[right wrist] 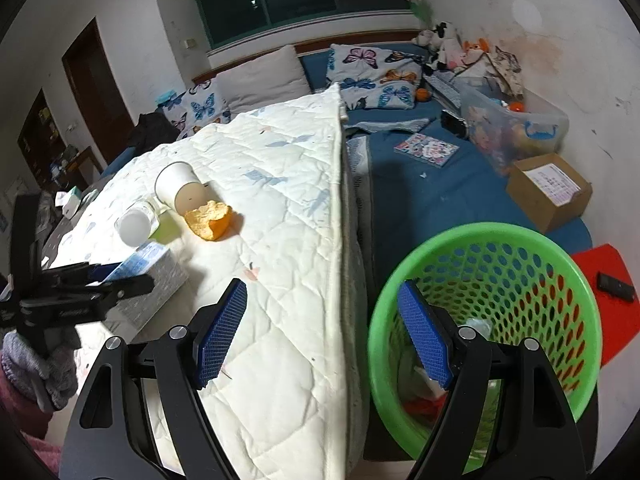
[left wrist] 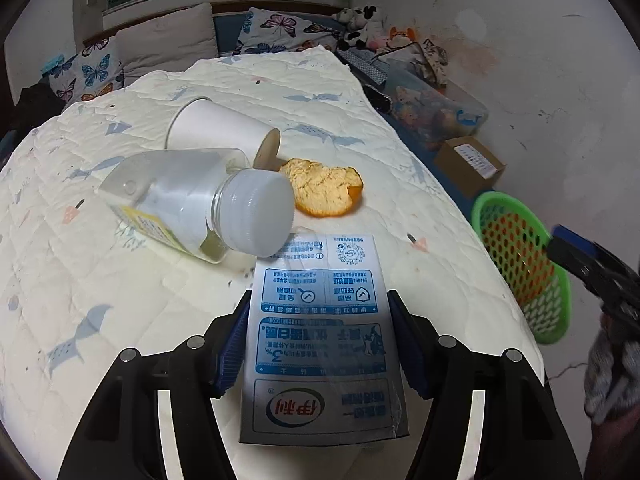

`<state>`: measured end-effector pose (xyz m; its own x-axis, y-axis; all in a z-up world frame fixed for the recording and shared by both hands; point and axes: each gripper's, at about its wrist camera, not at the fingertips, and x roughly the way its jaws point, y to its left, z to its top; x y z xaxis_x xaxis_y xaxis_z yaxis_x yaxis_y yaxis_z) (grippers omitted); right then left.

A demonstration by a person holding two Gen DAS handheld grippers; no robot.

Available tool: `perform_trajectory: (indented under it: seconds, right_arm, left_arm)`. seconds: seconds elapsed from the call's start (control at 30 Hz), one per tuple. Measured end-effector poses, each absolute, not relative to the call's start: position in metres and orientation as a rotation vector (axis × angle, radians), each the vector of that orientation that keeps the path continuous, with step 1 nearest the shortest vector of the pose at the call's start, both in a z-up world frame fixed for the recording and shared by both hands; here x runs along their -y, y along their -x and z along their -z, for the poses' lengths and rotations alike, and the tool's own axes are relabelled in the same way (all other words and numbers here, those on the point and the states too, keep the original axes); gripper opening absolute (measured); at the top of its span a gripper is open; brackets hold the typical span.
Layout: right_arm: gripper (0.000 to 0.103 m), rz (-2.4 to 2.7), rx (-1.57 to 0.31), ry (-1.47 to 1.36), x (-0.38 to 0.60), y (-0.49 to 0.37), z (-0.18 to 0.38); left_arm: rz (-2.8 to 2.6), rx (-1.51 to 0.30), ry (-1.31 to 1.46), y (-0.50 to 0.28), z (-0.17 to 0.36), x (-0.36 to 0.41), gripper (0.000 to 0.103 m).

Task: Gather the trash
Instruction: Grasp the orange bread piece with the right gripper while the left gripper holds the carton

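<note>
On the white quilted bedspread [left wrist: 120, 280] with pale blue fish print: four pieces of trash, grouped close together.

Item 1: flattened blue-and-white printed milk carton [left wrist: 320, 320]. Sits lengthwise in the left gripper [left wrist: 318, 300], print upside down to the left wrist camera. Fingers [left wrist: 234, 344] narrowed to carton width, blue ribbed pads pressed against both long edges. From the right wrist view, appears low over the bedspread near its front edge; cannot tell whether lifted clear or resting.

Item 2: clear plastic bottle [left wrist: 180, 200] with a wide white screw cap and a yellow label. Lies on its side just beyond the carton, cap toward the carton's far end.

Item 3: white paper cup [left wrist: 216, 128]. Lies on its side behind the bottle, touching it, mouth turned toward item 4.

Item 4: curled orange peel [left wrist: 324, 192], pith side up. Rests just beside the cup mouth and the bottle cap.

Right gripper [right wrist: 322, 286]: fingers spread wide, holding nothing. Hovers across the right edge of the bedspread, one blue pad over the quilt, the other over the rim of the round green perforated plastic basket [right wrist: 480, 232].

Basket: stands beside the bed, below the quilt edge, well apart from the grouped trash. Contains some crumpled white and red scraps at the bottom.

Beyond the basket: brown cardboard box [right wrist: 548, 188] with a white label, on the blue sheet [right wrist: 420, 200].
</note>
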<state>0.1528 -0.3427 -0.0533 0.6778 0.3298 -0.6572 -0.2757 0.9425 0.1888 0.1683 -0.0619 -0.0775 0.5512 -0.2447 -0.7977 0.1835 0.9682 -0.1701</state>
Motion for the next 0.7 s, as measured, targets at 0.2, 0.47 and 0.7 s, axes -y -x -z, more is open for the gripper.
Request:
perform_trajectory:
  seconds: [0.2, 0.47, 0.7]
  right_arm:
    - [0.078, -0.389, -0.761, -0.05, 0.32, -0.166, 0.053]
    - [0.067, -0.486, -0.781, -0.023, 0.278, -0.194, 0.055]
    - [0.06, -0.551, -0.825, -0.014, 0.238, -0.224, 0.067]
  left_arm:
    - [0.291, -0.948, 0.073, -0.144, 0.071, 0.055, 0.062]
    - [0.329, -0.924, 0.053, -0.118, 0.063, 0.053, 0.062]
    - [0.303, -0.903, 0.065, -0.11, 0.056, 0.039, 0.062]
